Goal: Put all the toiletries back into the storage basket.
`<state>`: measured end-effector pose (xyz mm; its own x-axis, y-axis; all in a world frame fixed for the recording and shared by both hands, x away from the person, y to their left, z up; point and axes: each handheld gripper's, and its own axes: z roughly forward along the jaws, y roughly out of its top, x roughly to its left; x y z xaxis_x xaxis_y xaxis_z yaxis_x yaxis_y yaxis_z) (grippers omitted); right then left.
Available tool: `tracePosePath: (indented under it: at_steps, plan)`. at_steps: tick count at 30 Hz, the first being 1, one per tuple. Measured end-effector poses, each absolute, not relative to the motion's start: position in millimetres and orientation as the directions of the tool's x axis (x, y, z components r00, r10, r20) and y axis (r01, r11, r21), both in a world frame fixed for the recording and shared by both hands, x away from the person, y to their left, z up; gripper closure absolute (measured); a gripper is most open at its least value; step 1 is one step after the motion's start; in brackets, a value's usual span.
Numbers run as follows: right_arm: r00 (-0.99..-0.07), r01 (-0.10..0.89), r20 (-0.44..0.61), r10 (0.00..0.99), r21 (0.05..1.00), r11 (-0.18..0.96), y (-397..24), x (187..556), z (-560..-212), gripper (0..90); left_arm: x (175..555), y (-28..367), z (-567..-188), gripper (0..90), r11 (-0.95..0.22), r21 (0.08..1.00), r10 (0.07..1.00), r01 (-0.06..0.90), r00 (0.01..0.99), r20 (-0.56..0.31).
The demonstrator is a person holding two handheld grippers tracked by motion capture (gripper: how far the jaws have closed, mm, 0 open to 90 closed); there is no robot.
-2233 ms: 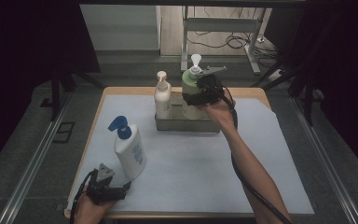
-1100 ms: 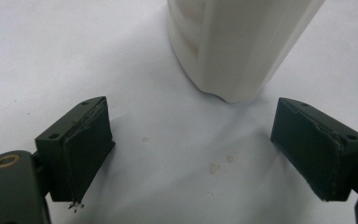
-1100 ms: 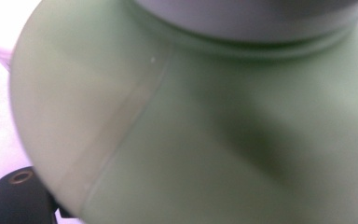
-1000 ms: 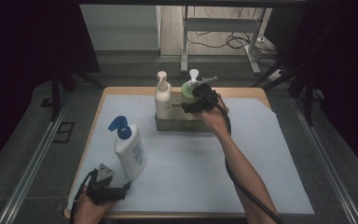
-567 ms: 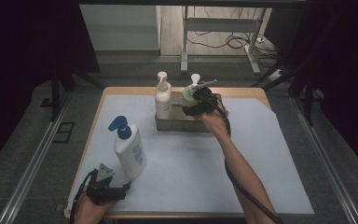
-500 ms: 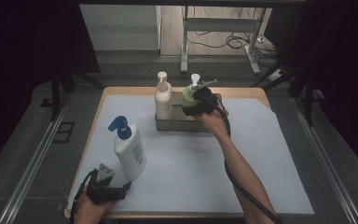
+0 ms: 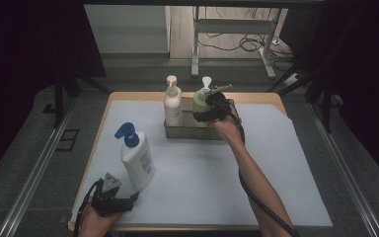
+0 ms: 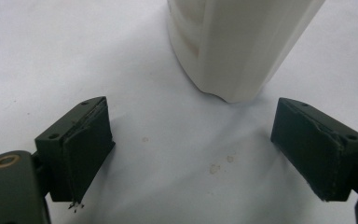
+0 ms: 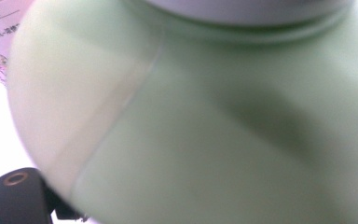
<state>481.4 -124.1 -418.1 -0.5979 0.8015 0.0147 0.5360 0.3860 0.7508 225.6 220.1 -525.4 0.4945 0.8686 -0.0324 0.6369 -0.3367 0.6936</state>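
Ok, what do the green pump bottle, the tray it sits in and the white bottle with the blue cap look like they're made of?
Green pump bottle: probably plastic, smooth pale-green shell with a faint moulding seam in the right gripper view.
Tray: looks like metal, dull grey with a slight sheen; cannot be sure.
White bottle with blue cap: likely plastic, glossy white ridged body seen in the left gripper view.

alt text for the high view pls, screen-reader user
The right gripper grips a pale green pump bottle standing in a grey metal tray beside a cream pump bottle. Nearer, the open left gripper rests by a white bottle with a blue pump on white paper.
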Motion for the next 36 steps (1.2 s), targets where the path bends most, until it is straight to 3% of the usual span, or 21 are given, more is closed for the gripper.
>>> tracePosePath:
  at_steps: [15, 29, 30, 36]
  plan:
    - [-0.616, 0.514, 0.019, 0.788, 0.767, 0.384, -139, 467, -410, 10.5, 226, 220, -525, 12.0, -0.337, 0.694, 0.869, 0.636, 0.494, -0.030]
    - [-0.640, 0.537, 0.098, 0.762, 0.767, 0.351, -157, 445, -410, 14.8, 225, 220, -525, 12.0, -0.336, 0.694, 0.869, 0.637, 0.494, -0.032]
    - [-0.637, 0.535, 0.101, 0.764, 0.771, 0.344, -160, 441, -410, 20.0, 225, 220, -526, 12.0, -0.336, 0.694, 0.869, 0.637, 0.493, -0.032]
    - [-0.622, 0.533, 0.098, 0.777, 0.779, 0.329, -169, 434, -410, 30.9, 225, 220, -526, 12.0, -0.335, 0.694, 0.869, 0.637, 0.493, -0.033]
